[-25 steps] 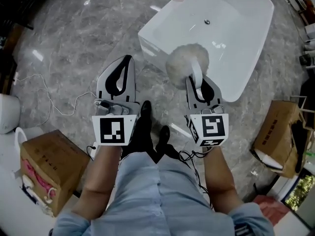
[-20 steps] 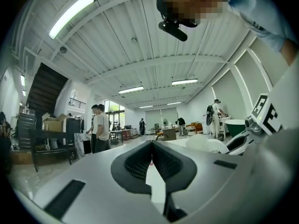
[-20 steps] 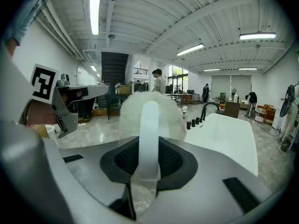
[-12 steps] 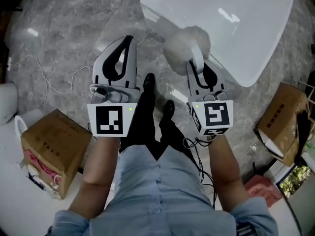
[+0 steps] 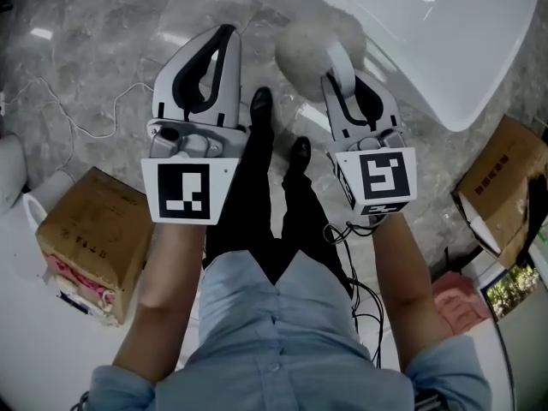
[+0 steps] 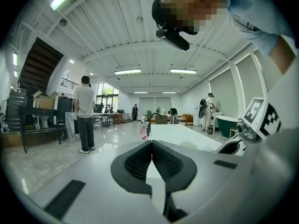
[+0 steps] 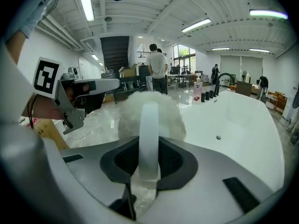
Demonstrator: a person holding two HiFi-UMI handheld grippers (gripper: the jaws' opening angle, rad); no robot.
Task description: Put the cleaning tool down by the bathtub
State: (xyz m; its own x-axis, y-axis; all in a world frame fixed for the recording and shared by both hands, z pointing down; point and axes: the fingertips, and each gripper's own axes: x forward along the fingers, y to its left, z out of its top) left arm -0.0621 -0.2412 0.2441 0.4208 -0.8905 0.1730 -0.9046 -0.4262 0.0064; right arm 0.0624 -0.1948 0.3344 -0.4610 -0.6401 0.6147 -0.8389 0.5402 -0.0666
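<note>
The cleaning tool is a fluffy white ball (image 5: 306,48) on a flat white handle (image 7: 149,125). My right gripper (image 5: 342,77) is shut on that handle, and the fluffy head sticks out past the fingertips. It hangs over the marble floor just beside the white bathtub (image 5: 479,32), near its corner. In the right gripper view the tub's basin (image 7: 233,125) spreads out to the right behind the fluff. My left gripper (image 5: 224,34) is level with the right one on the left. Its jaws meet at the tips (image 6: 152,143) with nothing between them.
A cardboard box (image 5: 90,229) stands at the left and another (image 5: 501,187) at the right by the tub. A white cable (image 5: 77,118) trails over the floor. My shoes (image 5: 261,105) are between the grippers. Bottles (image 7: 205,94) and a faucet (image 7: 224,78) sit on the tub's far rim.
Both grippers have sunk toward the floor together, the tool still gripped. The tub has slid toward the top edge of the head view.
</note>
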